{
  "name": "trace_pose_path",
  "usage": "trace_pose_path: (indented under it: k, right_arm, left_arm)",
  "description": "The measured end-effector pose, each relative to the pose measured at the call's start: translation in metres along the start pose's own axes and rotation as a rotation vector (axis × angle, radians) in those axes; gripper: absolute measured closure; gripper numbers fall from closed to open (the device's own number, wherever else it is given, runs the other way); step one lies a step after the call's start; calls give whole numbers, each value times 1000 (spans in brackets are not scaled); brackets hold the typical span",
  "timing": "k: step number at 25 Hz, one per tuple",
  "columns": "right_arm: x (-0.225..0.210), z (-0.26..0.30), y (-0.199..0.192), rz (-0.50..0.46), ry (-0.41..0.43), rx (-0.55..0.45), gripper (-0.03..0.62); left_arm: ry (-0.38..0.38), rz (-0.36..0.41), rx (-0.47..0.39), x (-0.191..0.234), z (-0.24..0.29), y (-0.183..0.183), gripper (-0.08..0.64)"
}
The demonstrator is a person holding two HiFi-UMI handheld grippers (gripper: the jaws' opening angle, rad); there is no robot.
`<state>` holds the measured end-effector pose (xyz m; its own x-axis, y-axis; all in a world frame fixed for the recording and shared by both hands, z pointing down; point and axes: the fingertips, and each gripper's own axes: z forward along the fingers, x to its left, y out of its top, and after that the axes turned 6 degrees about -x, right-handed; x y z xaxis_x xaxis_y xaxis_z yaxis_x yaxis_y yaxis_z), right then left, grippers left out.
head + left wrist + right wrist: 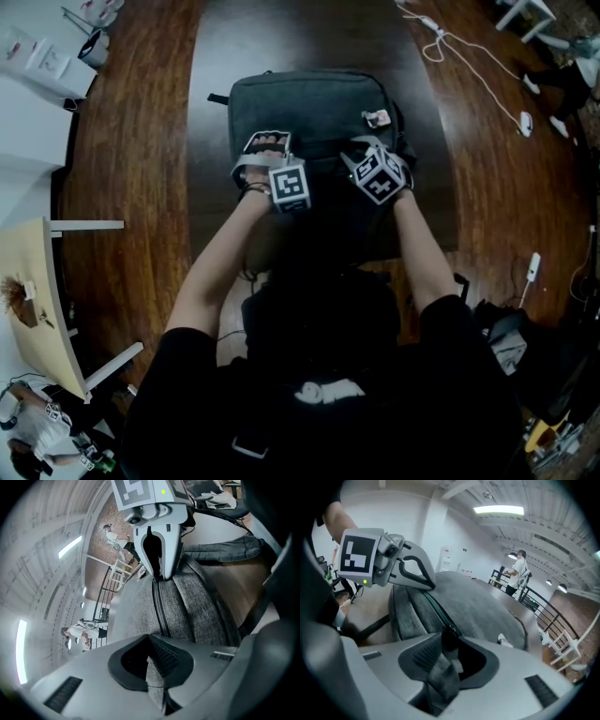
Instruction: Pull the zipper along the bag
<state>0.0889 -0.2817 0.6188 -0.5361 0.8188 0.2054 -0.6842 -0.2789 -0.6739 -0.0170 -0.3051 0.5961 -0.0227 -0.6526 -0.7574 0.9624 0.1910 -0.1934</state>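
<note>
Left tool [152, 667] clamped on a fold of the gray bag [309, 103] beside its closed zipper [159, 606], right tool [445, 663] part open with the pull strap [443, 677] loose between its jaws, bag flat mid-bench [131, 169].

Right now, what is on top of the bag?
Left tongs pinch the bag by its grey fabric at the near edge; the zipper pull lies between the right tongs, jaws open. A small tag sits far right. Anything beneath the tongs is hidden.
</note>
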Motion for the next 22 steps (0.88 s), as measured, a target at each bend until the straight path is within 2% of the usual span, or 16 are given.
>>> trace_pose_path:
  k: [1,2,3,4,8,14,18,22]
  right_arm:
    - [1,1,-1,-6,14,5,469]
    - [1,0,-1,-12,19,13,517]
    - [0,-2,-1,-23,15,22,537]
    - [-1,-5,1,-44,5,31,537]
    - [-12,-13,-1,-216,-50,87,540]
    - [-17,-11,-14,-186,-45,116,540]
    - [-16,-7,-15,-99,-29,111,534]
    - [-21,-21,-6,-104,-89,52,518]
  left_arm:
    - [-2,-2,-2,0,0,0,565]
    - [-5,-4,-4,0,0,0,565]
    - [-7,-4,-6,0,-1,-1,565]
    - [-7,-2,-9,0,-2,-2,565]
    - [-4,-1,-19,1,-2,-2,565]
    - [-9,-5,-23,0,-1,0,565]
    - [-13,-2,-15,0,0,-3,565]
    - [-17,0,-7,-1,0,-3,565]
